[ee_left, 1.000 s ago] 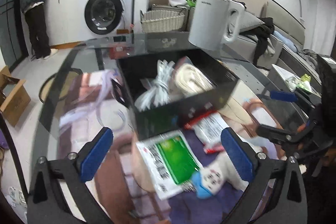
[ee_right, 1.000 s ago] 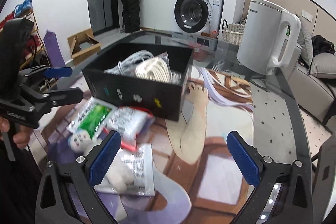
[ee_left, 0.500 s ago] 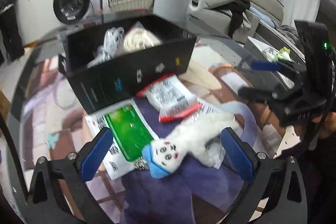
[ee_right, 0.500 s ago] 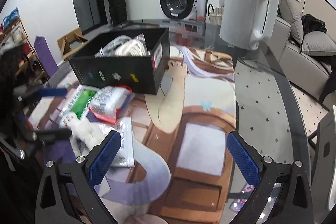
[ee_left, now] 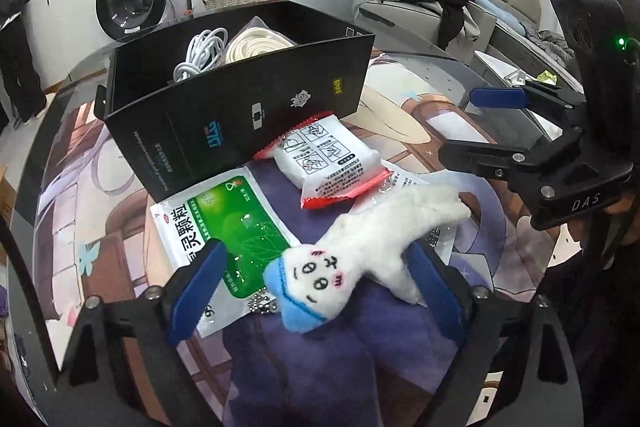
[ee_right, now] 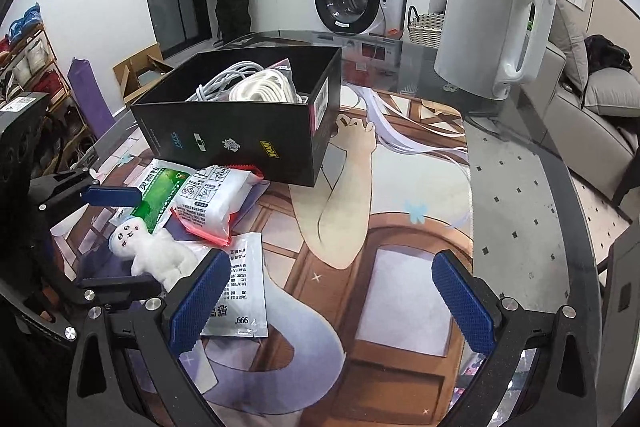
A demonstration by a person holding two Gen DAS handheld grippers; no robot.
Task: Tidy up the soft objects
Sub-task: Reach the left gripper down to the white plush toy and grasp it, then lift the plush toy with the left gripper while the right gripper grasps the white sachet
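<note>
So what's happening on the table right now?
The left gripper is open around the white plush toy, which lies on the mat among three packets: a green one, a red-edged one and a silver one. It has not closed on the toy. The right gripper hangs open over bare mat, holding nothing. The black box behind already holds a white cable and a cream coil.
</note>
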